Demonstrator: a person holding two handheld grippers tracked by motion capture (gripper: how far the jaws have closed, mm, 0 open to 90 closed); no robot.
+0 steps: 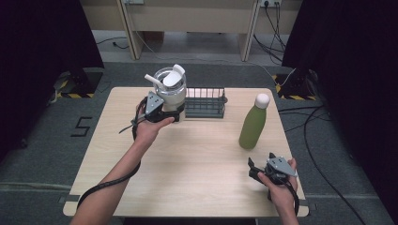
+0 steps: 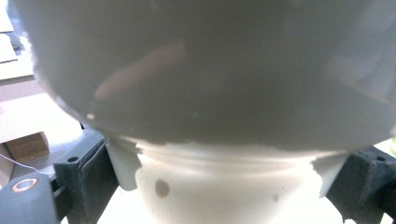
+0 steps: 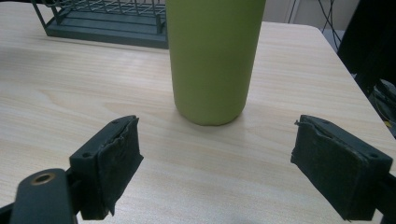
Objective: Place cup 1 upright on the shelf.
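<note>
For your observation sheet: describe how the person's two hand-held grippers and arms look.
Each hand-held gripper, left and right, is black with a grey three-cornered plate on top and two black padded jaws. A black cable trails from each along the forearm. The forearms are bare, no sleeves in view.

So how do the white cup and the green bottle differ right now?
The white cup is squat, open-lidded and clamped in the left gripper; the green bottle is tall, slim, capped and stands free before the open right gripper. Both are upright.

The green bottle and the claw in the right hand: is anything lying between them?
No. Bare wooden table lies between the right claw and the green bottle; the right gripper view shows it, its jaws open and apart from the bottle.
</note>
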